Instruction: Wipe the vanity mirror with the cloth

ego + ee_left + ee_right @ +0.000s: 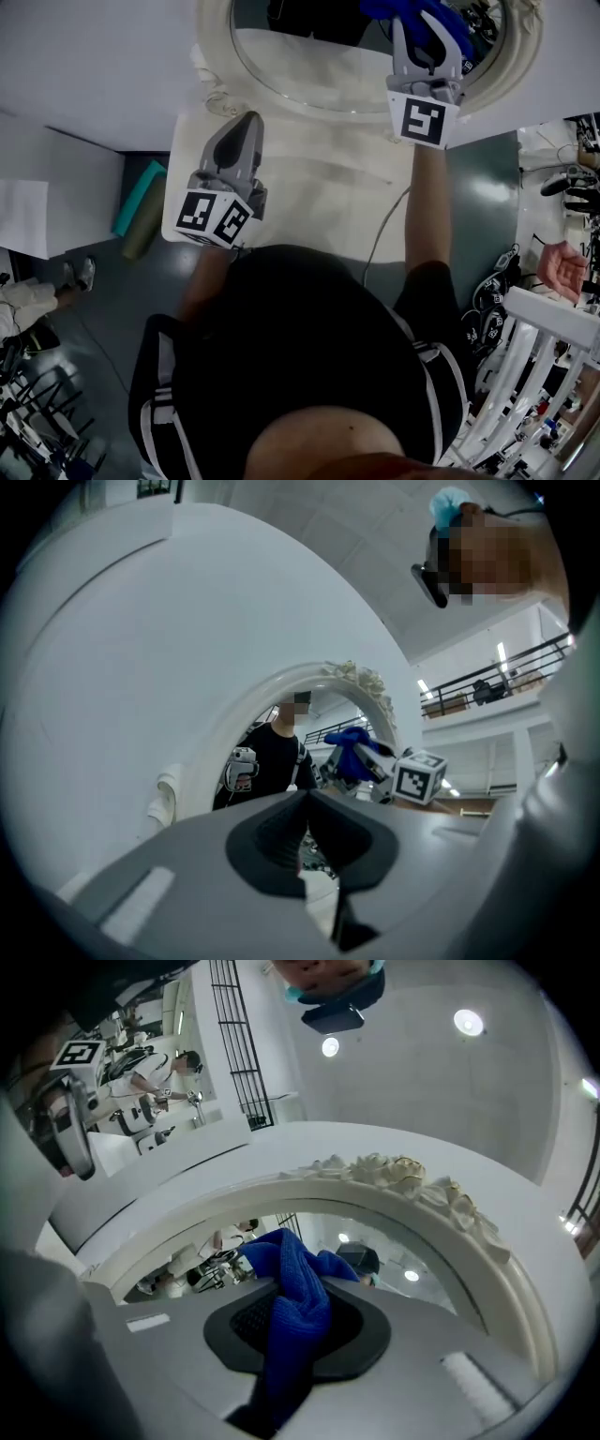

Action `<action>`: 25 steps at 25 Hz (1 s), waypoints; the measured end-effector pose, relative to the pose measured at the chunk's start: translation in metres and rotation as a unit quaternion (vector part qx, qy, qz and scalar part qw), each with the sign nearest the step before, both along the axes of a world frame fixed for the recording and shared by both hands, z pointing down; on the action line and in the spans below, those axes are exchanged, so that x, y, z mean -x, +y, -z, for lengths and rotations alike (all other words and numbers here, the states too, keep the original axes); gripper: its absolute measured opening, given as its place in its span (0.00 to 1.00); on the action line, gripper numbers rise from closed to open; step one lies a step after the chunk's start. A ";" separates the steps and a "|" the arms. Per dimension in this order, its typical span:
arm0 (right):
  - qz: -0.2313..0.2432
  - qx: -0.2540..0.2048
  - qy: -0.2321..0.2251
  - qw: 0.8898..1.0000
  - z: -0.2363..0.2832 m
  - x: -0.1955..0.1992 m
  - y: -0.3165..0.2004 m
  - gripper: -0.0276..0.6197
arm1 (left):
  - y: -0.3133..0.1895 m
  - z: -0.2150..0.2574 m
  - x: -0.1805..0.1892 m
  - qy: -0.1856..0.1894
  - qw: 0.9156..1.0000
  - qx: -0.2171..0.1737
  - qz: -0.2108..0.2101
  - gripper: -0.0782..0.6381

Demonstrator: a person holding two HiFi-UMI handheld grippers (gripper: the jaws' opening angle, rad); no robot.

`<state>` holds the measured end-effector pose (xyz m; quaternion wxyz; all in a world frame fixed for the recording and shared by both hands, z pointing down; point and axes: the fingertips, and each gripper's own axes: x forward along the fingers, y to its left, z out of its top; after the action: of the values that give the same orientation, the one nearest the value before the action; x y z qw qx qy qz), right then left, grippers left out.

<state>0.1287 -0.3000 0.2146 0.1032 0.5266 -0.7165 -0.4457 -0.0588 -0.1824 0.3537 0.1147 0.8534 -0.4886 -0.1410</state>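
Observation:
The oval vanity mirror in a white ornate frame stands at the far edge of the white table. My right gripper is up against the glass at its right side, shut on a blue cloth. The right gripper view shows the cloth bunched between the jaws, its tip at the glass under the carved frame. My left gripper hovers over the table, left of the mirror's base, shut and empty. In the left gripper view the closed jaws point at the mirror frame.
A thin cable runs across the white table. A teal roll lies on the floor to the left beside a white box. At the right stand a white rack and another person's hand.

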 end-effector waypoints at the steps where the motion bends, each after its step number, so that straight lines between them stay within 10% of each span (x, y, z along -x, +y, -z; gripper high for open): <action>1: 0.002 0.009 0.006 1.000 -0.011 0.002 0.000 0.12 | 0.000 -0.001 -0.002 -0.001 1.000 0.001 -0.001 0.12; 14: 0.070 0.152 0.055 0.984 -0.245 0.017 -0.001 0.12 | -0.006 -0.025 -0.001 -0.007 1.000 0.024 0.003 0.12; 25: 0.089 0.288 0.053 0.952 -0.336 0.011 -0.009 0.12 | -0.015 -0.018 -0.015 -0.018 0.999 0.041 0.006 0.12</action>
<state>0.1181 -0.3088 0.5505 0.2483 0.3842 -0.8520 -0.2548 -0.0441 -0.1976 0.3721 0.1397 0.8474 -0.5010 -0.1067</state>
